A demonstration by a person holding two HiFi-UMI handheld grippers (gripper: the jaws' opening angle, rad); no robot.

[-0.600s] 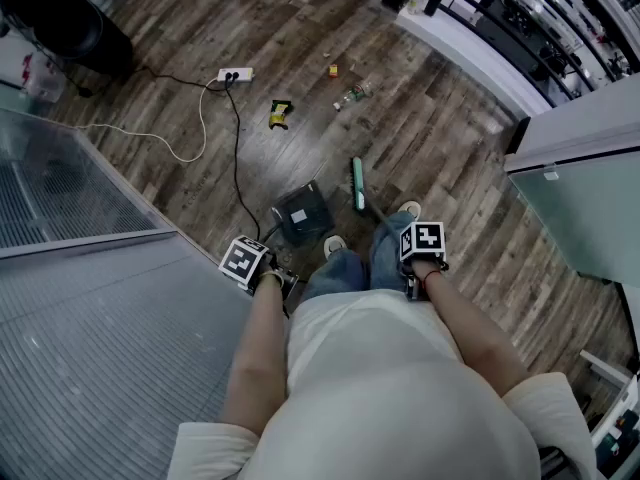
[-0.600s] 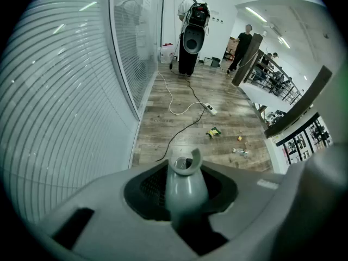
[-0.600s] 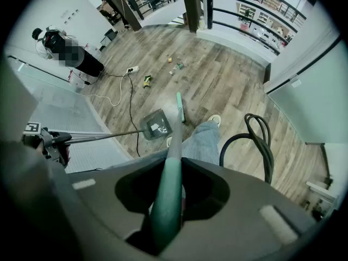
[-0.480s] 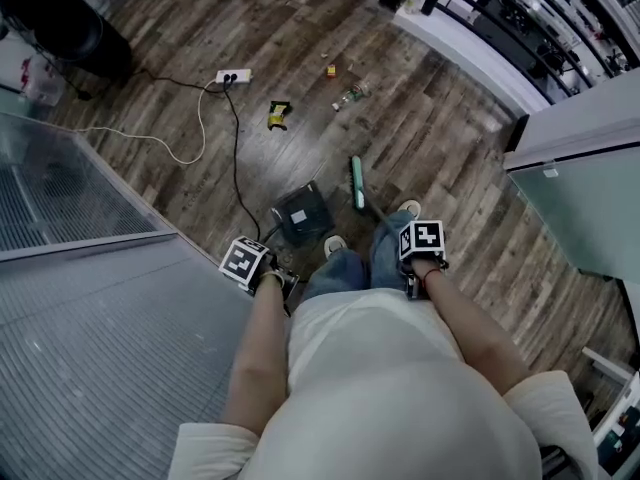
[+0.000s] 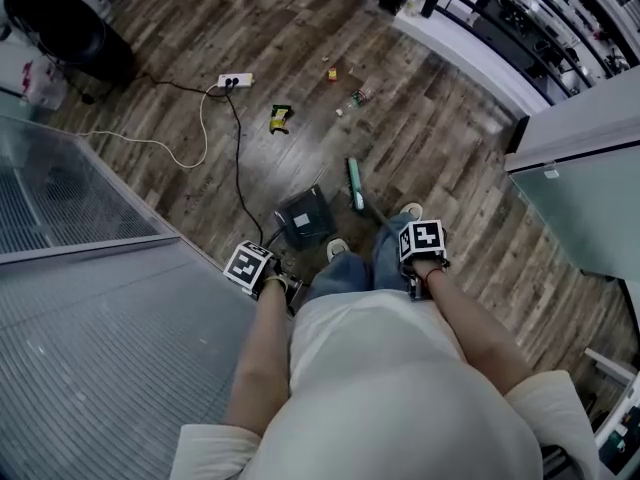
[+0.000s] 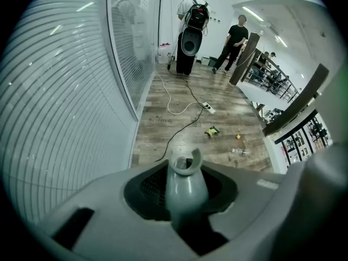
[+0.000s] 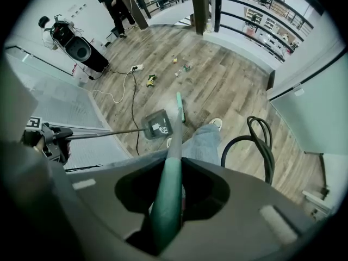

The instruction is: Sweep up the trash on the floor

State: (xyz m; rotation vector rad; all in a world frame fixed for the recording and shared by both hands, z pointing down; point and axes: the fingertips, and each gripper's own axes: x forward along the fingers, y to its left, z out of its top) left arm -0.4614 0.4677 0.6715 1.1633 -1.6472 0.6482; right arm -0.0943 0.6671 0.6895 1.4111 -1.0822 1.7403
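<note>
Step in hand: the approach, with sweeping not yet begun.

Left gripper: jaws closed tight on the grey dustpan handle, no gap showing. Right gripper: jaws closed on the green broom handle.

The dustpan sits low, just ahead of my shoes. The broom head is just beside it on the right.

Trash: a yellow-green wrapper, a bottle and a small yellow piece lie on the floor. All three are well apart from the broom head, and none is in the pan.

Next move, my judgement: step forward, get the broom head to the far side of the trash and set the pan lip flat on the floor facing it. Draw the pieces in together, since they lie spread out. A black cord runs from the power strip past the wrapper toward the pan, and the bristles could snag it.

Hard to make out:
- I cannot tell whether the pan lip or the bristles touch the floor.
- The small yellow piece is too small to identify.
- My torso hides the lower stretch of both handles in the head view.
</note>
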